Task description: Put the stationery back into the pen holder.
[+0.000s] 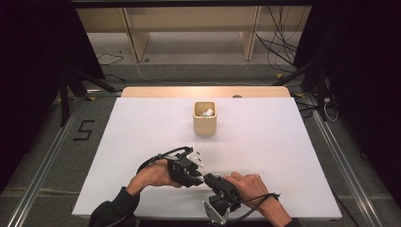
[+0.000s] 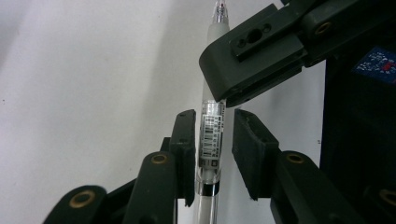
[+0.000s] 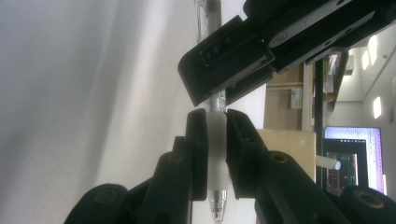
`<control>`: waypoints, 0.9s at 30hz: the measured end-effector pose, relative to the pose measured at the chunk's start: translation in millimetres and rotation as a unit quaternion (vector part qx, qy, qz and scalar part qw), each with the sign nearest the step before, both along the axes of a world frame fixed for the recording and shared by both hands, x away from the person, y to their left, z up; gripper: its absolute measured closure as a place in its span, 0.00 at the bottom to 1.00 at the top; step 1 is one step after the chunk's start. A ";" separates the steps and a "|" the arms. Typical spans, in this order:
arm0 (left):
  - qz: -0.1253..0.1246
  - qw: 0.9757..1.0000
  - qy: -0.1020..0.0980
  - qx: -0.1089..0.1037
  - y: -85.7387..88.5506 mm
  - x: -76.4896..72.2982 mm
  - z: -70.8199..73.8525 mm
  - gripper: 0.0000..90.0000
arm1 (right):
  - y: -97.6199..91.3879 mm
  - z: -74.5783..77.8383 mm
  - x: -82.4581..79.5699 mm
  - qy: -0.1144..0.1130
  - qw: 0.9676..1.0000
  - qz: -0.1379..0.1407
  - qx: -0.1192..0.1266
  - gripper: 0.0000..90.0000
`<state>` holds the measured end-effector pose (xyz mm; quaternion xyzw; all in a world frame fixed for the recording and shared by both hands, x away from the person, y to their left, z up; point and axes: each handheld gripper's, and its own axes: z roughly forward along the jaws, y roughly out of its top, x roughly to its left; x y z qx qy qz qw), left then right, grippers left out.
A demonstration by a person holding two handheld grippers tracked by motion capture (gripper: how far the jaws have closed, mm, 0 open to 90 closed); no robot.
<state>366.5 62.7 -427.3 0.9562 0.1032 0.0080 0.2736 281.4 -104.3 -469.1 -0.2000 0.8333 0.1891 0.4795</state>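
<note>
A clear pen with a white grip and a barcode label [image 2: 212, 140] is held just above the white table top [image 1: 142, 132] near the front edge. My right gripper [image 3: 215, 116] is shut on the pen's white grip [image 3: 217, 154], with the tip pointing back toward its camera. My left gripper [image 2: 212, 116] has its jaws around the labelled barrel, with a narrow gap on each side. In the high view the left gripper [image 1: 196, 174] and the right gripper [image 1: 208, 178] meet nose to nose. The right gripper's jaw [image 2: 252, 65] crosses the pen farther up the left gripper view.
A beige square cup [image 1: 204, 118] stands at the table's middle back with small white items [image 1: 208, 112] inside. Wooden shelving and cables lie on the floor beyond the far edge. A lit monitor [image 3: 352, 158] shows in the right gripper view.
</note>
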 end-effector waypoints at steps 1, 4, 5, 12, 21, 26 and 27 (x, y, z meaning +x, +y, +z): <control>0.000 1.000 0.000 0.002 -0.1 0.3 0.1 0.77 | -0.1 0.0 0.0 0.000 1.000 0.001 0.000 0.89; -0.002 1.000 0.002 0.003 -0.4 1.0 0.3 0.80 | 0.1 0.0 -0.1 0.000 1.000 0.002 -0.001 0.89; -0.003 1.000 0.003 0.004 -0.8 1.0 0.1 0.80 | 0.3 -0.3 -0.1 0.000 1.000 0.003 -0.001 0.89; -0.009 1.000 0.011 0.013 -0.6 2.6 -1.0 0.85 | 1.1 -1.2 -1.5 -0.001 1.000 0.006 -0.004 0.89; -0.011 1.000 0.021 0.009 0.9 3.0 -2.1 0.87 | 1.6 -2.0 -2.5 -0.005 1.000 0.011 -0.007 0.88; -0.002 1.000 0.018 0.007 3.7 4.7 -3.1 0.88 | -1.0 0.3 -1.9 0.001 1.000 -0.006 0.001 0.80; 0.001 1.000 0.016 0.004 4.9 5.7 -3.2 0.88 | -2.3 2.2 -1.4 -0.002 1.000 -0.005 0.006 0.79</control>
